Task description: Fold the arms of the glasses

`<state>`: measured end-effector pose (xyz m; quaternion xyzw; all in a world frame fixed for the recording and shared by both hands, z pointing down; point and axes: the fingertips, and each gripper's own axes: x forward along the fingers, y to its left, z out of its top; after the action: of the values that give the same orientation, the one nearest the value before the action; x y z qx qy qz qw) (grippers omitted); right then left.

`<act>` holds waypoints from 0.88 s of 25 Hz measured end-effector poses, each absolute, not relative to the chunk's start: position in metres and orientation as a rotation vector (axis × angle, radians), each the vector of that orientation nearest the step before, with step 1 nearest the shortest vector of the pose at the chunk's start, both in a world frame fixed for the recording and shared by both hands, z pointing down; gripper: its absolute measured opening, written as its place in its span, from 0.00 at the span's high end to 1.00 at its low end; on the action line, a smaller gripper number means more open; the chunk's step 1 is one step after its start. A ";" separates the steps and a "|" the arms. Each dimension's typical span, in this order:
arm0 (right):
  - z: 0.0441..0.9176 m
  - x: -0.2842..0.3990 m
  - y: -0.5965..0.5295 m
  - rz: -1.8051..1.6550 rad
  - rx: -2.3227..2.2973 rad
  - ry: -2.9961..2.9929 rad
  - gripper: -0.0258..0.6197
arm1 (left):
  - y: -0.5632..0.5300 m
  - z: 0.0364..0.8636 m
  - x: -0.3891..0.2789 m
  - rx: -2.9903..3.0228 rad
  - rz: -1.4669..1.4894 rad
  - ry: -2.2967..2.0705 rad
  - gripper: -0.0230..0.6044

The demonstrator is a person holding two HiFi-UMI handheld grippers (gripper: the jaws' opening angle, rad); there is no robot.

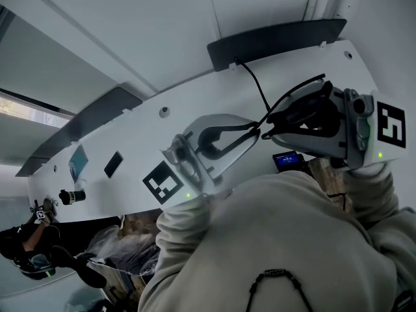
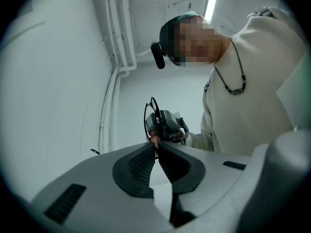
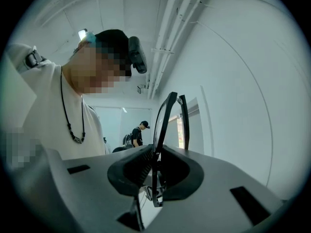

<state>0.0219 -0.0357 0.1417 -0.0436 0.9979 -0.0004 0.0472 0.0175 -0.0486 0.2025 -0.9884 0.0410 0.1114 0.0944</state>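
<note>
Pale sleeve (image 1: 195, 223) fills the foreground; both hands are raised and nothing rests on a bench. Right tongs (image 3: 154, 163) are clamped narrowly on the front of the glasses (image 3: 162, 125), which are held in the air. Left tongs (image 2: 156, 148) are nearly closed, pinching what appears to be one arm tip (image 2: 155, 142). Judged: folding has only begun, with neither arm yet folded in

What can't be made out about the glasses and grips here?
Right gripper view: the pads of the right gripper cover the lower part of the glasses, so no hinge shows.
Head view: the lenses blend into that gripper's dark pads.
Left gripper view: the dark sliver at the left gripper's shut tips is too small to name.
</note>
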 end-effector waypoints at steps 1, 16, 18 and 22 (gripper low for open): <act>0.141 0.021 -0.036 -0.011 -0.130 3.033 0.86 | -0.046 0.202 0.017 -2.934 0.347 0.108 0.93; 0.153 0.016 -0.045 -0.079 -0.057 3.072 0.86 | -0.071 0.216 0.017 -2.987 0.243 0.284 0.92; 0.155 0.020 -0.049 -0.079 -0.082 3.083 0.86 | -0.075 0.218 0.016 -3.001 0.217 0.327 0.83; 0.155 0.026 -0.053 -0.092 -0.089 3.070 0.86 | -0.077 0.206 -0.005 -3.043 0.388 0.335 0.74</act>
<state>0.0257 -0.0527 0.1554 -0.0289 0.9985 -0.0298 0.0343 -0.0052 -0.0766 0.2063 -0.9857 0.1085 0.1257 0.0279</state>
